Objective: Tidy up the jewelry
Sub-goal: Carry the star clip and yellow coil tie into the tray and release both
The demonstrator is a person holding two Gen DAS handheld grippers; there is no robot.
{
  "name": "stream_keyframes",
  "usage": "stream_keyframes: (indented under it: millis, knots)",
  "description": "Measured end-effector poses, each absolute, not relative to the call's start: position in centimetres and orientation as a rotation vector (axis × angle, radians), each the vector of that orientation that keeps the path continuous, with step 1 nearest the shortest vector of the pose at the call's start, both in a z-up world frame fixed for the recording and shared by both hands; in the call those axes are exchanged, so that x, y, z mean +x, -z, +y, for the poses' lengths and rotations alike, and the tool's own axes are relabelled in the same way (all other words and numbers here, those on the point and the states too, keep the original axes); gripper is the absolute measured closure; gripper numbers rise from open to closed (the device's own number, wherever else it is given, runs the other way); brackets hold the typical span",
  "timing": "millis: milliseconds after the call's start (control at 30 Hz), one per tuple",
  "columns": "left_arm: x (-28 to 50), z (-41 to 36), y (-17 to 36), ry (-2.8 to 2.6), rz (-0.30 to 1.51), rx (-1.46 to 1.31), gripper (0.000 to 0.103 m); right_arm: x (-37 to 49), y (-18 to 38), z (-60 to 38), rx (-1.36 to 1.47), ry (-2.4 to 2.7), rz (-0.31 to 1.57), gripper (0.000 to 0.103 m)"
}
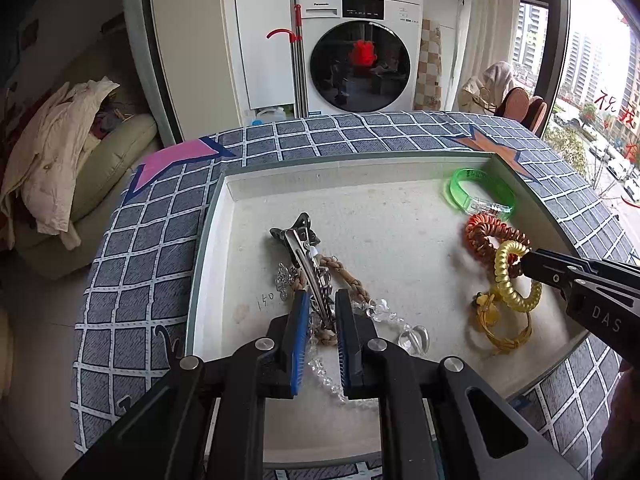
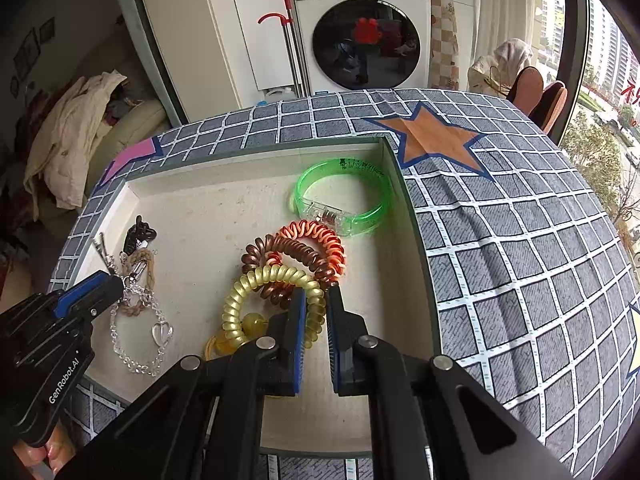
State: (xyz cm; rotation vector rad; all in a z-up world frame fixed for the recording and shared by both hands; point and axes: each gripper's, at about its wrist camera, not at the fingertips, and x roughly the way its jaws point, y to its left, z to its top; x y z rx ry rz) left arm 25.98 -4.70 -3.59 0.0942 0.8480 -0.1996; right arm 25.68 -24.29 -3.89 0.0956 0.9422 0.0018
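In the shallow white tray (image 1: 240, 216) on the checked tablecloth (image 2: 520, 240), the left gripper (image 1: 322, 310) has its fingers narrowed around the metal hair clip (image 1: 308, 268), which lies tangled with a braided cord bracelet (image 1: 344, 270) and a clear bead chain (image 1: 384, 312). The right gripper (image 2: 316, 304) has closed narrowly on the yellow spiral hair tie (image 2: 272, 280), which overlaps the brown spiral tie (image 2: 288, 252) and the orange spiral tie (image 2: 316, 232). The green bangle (image 2: 344, 196) sits apart in the far corner.

A table with a blue checked cloth (image 2: 500, 248) holds a big white tray (image 2: 192, 208) full of jewelry.
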Motion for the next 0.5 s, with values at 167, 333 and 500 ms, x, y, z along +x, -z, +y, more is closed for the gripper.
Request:
stream_keyframes:
  millis: [167, 333, 500]
  knots:
    - [25.7, -4.6, 3.4, 0.202, 0.842, 0.088, 0.07, 25.3, 3.9, -24.1, 0.104, -0.015, 0.954, 0.092]
    - [25.0, -4.6, 2.8, 0.206, 0.825, 0.095, 0.07, 24.5, 3.6, -24.0, 0.11, -0.034, 0.951, 0.081]
    - [24.4, -4.3, 2.3, 0.195, 0.806, 0.087, 0.07, 23.8, 3.3, -24.1, 0.116, -0.032, 0.943, 0.066]
